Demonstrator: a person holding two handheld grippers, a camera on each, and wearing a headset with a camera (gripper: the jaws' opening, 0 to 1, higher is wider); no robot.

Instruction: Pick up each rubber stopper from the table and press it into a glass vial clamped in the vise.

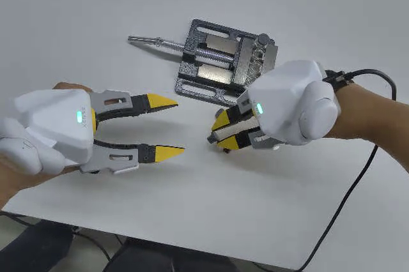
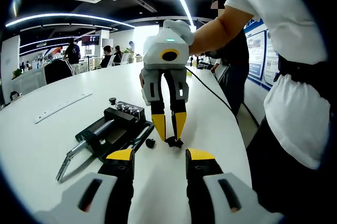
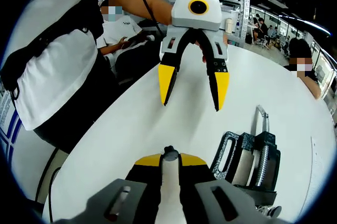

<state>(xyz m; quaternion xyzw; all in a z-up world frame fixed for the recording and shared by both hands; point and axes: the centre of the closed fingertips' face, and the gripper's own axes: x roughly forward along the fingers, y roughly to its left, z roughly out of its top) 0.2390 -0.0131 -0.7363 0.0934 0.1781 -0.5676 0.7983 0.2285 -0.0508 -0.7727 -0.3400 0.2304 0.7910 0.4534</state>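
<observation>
A dark metal vise (image 1: 220,61) lies on the white table, with glass vials (image 1: 257,57) clamped at its right end. My right gripper (image 1: 217,133) hovers just in front of the vise, shut on a small black rubber stopper (image 3: 168,153) that pokes out past its yellow tips. In the left gripper view the same stopper (image 2: 174,141) sits at the right gripper's (image 2: 171,132) tips, and a second stopper (image 2: 150,143) rests on the table beside the vise (image 2: 113,129). My left gripper (image 1: 167,126) is to the left, open and holding nothing, pointing toward the right gripper.
A black cable (image 1: 358,182) runs from the right hand across the table and off its near edge (image 1: 192,246). The vise's screw handle (image 1: 153,42) sticks out to the left. A ruler (image 2: 60,107) lies on the far table. People stand around in the background.
</observation>
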